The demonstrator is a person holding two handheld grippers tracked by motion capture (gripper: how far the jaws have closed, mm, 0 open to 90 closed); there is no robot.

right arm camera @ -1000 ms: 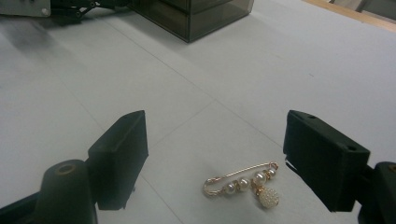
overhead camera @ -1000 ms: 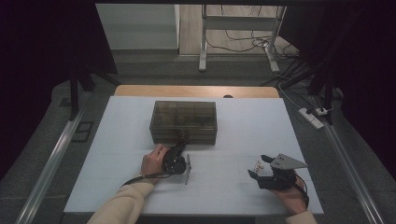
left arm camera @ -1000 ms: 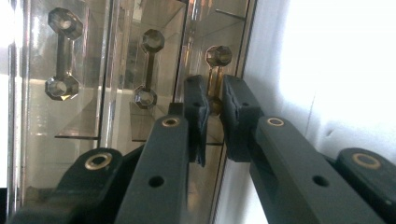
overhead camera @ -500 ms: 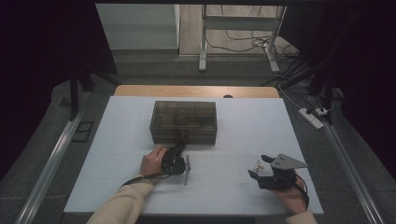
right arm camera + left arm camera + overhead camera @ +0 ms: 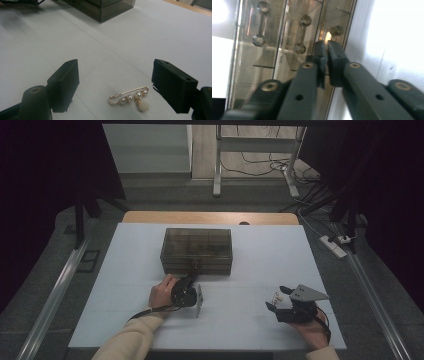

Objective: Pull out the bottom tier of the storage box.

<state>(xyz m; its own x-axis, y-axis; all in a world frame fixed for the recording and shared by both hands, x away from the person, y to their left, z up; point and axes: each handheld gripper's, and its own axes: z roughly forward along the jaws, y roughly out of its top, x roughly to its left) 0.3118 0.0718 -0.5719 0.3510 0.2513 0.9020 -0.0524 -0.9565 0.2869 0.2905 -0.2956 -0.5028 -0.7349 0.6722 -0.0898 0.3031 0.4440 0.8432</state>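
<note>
While both hands hold still, we see the left gripper (image 5: 325, 51) at the box (image 5: 196, 251) front, jaws nearly together after just opening slightly; right gripper (image 5: 115, 86) spread over the brooch (image 5: 130, 99), lower centre.

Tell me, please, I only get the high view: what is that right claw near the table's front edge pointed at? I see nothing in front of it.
Observer: A small gold brooch, shaped like a safety pin and strung with pearls, lies on the white table right in front of it.
Visitor: Has the claw grabbed it?
Observer: No. The right claw is wide open, with a jaw standing off to each side of the brooch and neither one touching it.
Visitor: And the dark box, is anything special about it?
Observer: Up close in the left gripper view, the box has smoky see-through walls set with gold studs.
</note>
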